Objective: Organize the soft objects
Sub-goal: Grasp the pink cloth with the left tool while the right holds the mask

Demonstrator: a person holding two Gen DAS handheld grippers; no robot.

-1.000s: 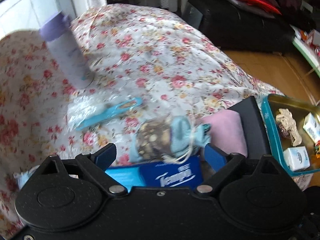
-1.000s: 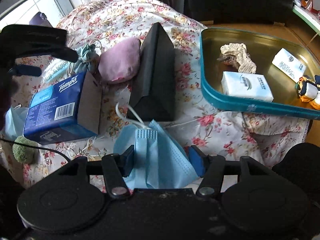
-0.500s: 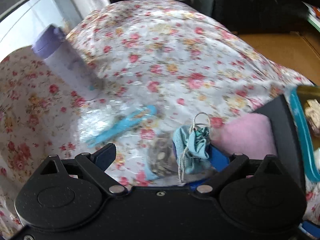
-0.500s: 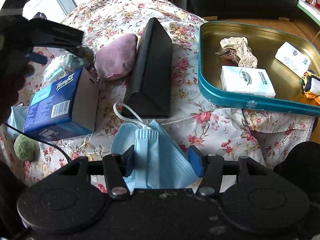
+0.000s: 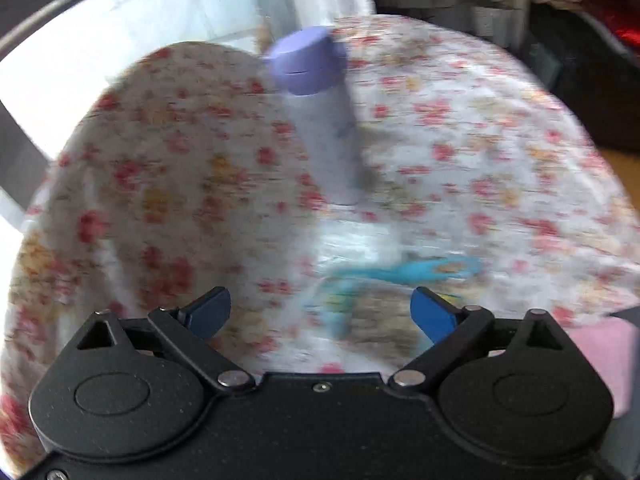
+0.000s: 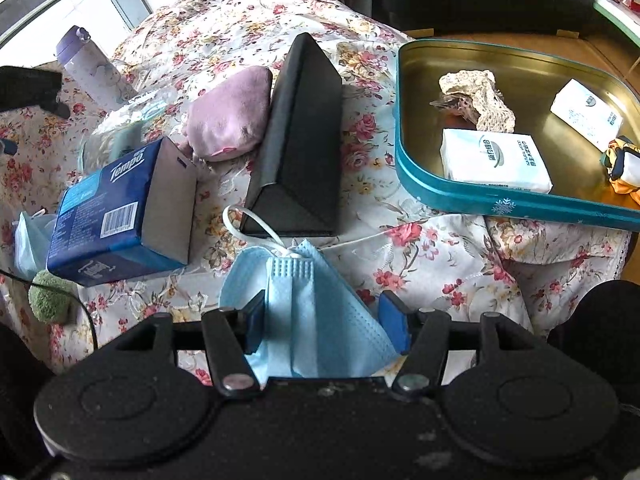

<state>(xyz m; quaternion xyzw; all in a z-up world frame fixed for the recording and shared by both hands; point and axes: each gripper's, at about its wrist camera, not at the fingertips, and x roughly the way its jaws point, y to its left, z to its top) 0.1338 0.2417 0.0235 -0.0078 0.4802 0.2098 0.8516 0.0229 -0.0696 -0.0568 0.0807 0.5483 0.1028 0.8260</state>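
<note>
My right gripper (image 6: 322, 326) is open, its jaws on either side of a folded blue face mask (image 6: 308, 312) that lies on the floral cloth. A teal tin tray (image 6: 500, 200) to the right holds a tissue pack (image 6: 496, 160), a crocheted piece (image 6: 476, 100) and another pack. A pink soft pouch (image 6: 228, 120) lies beside a black triangular case (image 6: 300, 140). My left gripper (image 5: 322, 312) is open and empty over the blurred cloth, with a small drawstring bag (image 5: 372, 312) just ahead of its jaws. The pink pouch (image 5: 608, 360) shows at the left wrist view's right edge.
A blue Tempo tissue box (image 6: 124, 208) lies left of the case. A purple-capped bottle (image 5: 316, 108) stands on the cloth, also in the right wrist view (image 6: 92, 68). A blue clip in plastic wrap (image 5: 420, 270) lies near it. A green fuzzy ball (image 6: 50, 300) sits at the left edge.
My left gripper has swung left and away from the tissue box and pink pouch, so the bottle now sits centre; the view is motion-blurred. My right gripper has stayed around the mask.
</note>
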